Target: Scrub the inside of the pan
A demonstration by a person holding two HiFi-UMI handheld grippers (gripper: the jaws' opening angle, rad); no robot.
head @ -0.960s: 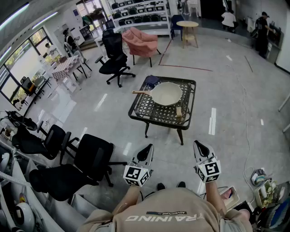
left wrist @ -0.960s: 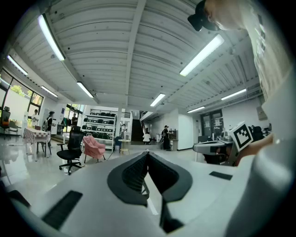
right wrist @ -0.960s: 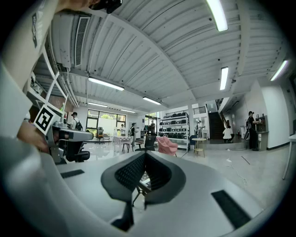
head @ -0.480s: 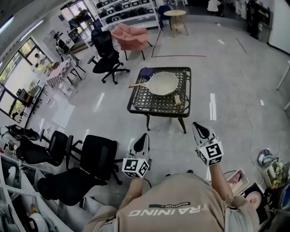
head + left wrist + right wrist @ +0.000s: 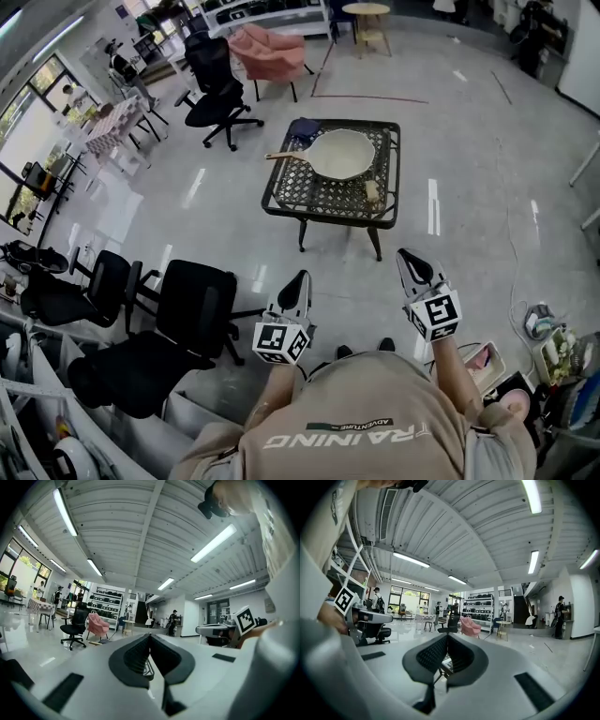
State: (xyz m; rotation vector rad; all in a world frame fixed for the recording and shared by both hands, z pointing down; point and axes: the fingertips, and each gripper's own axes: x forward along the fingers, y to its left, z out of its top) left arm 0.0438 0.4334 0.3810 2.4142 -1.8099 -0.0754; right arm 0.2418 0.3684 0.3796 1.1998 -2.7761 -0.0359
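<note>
- Head view: pan (image 5: pixel 345 155) sits on the mesh table (image 5: pixel 314 197) at 12 o'clock, well apart from the left gripper (image 5: pixel 300 279) and right gripper (image 5: pixel 409 258). A pale block (image 5: pixel 375 192) (probably the scrubber) lies at the pan's 5 o'clock.
- Left gripper view: clenched, empty.
- Right gripper view: clenched, empty.
- Step: approach, scrubbing not begun. Next: close in, open the jaws, take the block.

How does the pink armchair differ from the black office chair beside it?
The pink armchair is wide and low on straight legs; the black office chair is narrower, taller-backed, on a star-shaped base. Both stand empty beyond the table.
</note>
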